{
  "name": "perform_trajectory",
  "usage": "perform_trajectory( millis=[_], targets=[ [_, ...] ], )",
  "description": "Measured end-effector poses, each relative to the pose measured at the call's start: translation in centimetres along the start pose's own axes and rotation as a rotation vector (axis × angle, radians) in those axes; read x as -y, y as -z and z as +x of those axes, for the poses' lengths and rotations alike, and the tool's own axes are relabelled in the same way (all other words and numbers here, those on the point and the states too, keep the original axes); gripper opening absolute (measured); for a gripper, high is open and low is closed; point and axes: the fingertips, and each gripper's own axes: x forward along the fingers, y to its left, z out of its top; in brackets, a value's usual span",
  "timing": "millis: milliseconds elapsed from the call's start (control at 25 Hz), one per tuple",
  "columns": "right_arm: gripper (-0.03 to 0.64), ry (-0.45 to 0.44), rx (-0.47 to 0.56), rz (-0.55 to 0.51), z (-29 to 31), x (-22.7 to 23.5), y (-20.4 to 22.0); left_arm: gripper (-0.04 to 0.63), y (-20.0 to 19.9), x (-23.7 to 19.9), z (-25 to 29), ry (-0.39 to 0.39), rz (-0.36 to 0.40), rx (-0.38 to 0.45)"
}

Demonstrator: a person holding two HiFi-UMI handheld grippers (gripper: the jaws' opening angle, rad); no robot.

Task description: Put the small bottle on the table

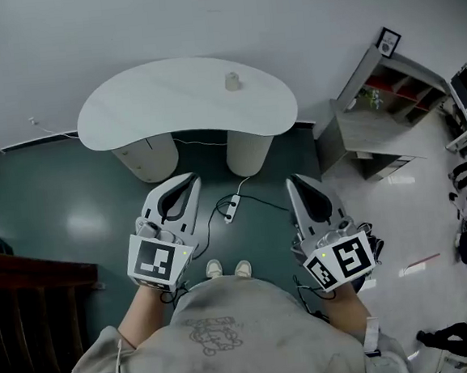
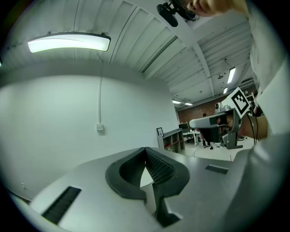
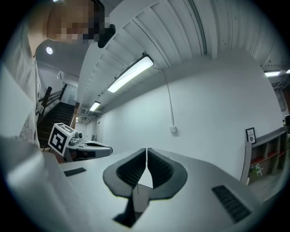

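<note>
Left tool (image 2: 146,152) clenched, empty, right tool (image 3: 147,152) clenched, empty, small bottle (image 1: 232,81) standing on white table (image 1: 153,107)

I see the bench (image 1: 129,109) at twelve o'clock as smooth, matt white, and the small bottle (image 1: 232,81) there as pale and dull. The floor (image 1: 65,212) is glossy dark green and catches the light. The left gripper (image 1: 187,179) and right gripper (image 1: 296,182) have smooth, matt grey plastic shells, and their pads (image 3: 131,171) are dark and ribbed. The person's sweatshirt (image 1: 230,336) is soft grey cloth.
</note>
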Motion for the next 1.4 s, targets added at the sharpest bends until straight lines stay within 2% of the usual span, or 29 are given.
perform_trajectory(
  millis=[280, 640, 920, 1400],
  targets=[
    [0.032, -0.011, -0.007, 0.015, -0.8, 1.9, 1.2, 0.018, 0.1, 1.3, 1.4, -0.001, -0.004, 0.005],
    [0.032, -0.048, -0.009, 0.024, -3.1, 3.6, 2.4, 0.018, -0.3, 5.2, 2.2, 0.000, 0.022, -0.015],
    [0.032, -0.058, -0.009, 0.035, -3.4, 5.0, 3.3, 0.018, 0.9, 6.6, 3.6, 0.016, 0.012, -0.019],
    [0.032, -0.077, 0.010, 0.016, 0.1, 7.5, 5.1, 0.018, 2.3, 5.7, 8.0, 0.019, 0.003, 0.019]
  ],
)
